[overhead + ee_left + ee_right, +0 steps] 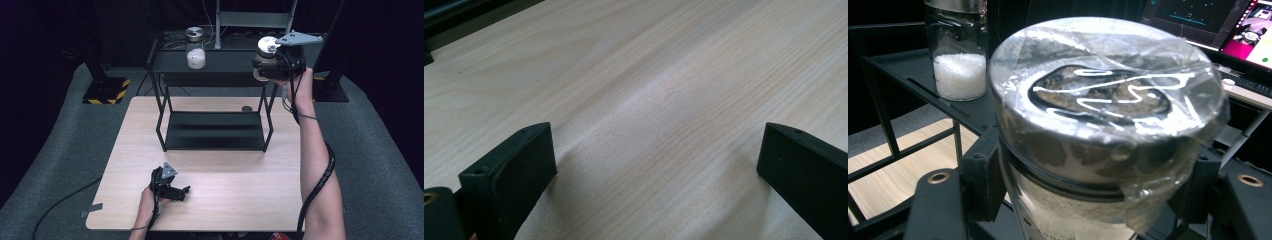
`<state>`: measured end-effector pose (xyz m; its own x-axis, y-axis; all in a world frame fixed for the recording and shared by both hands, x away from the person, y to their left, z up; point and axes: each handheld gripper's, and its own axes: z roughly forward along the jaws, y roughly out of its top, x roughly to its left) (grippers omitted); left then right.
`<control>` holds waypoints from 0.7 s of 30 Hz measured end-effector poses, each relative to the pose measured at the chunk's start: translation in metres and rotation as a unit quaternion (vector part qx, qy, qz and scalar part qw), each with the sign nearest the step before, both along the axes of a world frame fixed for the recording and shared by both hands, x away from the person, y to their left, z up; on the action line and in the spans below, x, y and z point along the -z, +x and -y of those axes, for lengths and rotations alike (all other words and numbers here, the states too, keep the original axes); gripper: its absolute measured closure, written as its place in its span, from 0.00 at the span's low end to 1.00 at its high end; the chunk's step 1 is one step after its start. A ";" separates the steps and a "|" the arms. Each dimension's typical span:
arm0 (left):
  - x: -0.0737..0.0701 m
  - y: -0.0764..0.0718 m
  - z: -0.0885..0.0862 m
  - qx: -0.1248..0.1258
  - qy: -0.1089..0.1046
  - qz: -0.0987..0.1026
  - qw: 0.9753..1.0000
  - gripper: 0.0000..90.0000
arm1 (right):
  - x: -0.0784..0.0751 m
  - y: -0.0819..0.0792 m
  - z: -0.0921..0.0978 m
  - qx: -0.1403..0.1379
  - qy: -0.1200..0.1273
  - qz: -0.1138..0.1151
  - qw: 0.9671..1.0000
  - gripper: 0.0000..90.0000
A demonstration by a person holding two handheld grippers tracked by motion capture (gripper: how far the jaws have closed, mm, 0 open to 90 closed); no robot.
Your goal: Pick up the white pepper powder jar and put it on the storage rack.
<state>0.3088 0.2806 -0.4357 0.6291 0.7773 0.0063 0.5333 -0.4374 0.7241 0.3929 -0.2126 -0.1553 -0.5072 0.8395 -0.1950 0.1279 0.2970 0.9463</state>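
Right tongs [272, 62] raised — gripping jar [1108, 125].

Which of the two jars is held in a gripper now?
The jar with the plastic-wrapped lid, clamped in the right gripper. The other jar, holding white powder, stands free on the shelf's top.

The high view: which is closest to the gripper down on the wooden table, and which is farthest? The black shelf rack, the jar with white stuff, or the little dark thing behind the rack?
From the left gripper, near the table's front edge:
1. Black metal shelf rack, its bottom shelf mid-table.
2. Small dark round object, on the table behind the rack, to the right.
3. Clear glass jar of white powder, on the rack's top shelf at the back.
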 end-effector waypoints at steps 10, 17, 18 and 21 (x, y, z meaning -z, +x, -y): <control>0.000 0.000 0.000 0.000 0.000 0.000 1.000 0.02 | -0.007 0.013 -0.001 0.008 0.001 -0.006 1.000 0.33; 0.000 0.000 0.000 0.001 0.000 0.001 1.000 0.02 | -0.013 0.023 -0.004 0.014 0.001 -0.013 1.000 0.33; 0.000 0.000 0.000 0.001 0.000 0.001 1.000 0.02 | -0.013 0.024 -0.005 0.015 0.001 -0.014 1.000 0.33; 0.000 0.000 0.000 0.001 0.000 0.000 1.000 0.02 | -0.016 0.028 -0.008 0.017 -0.002 -0.017 1.000 0.33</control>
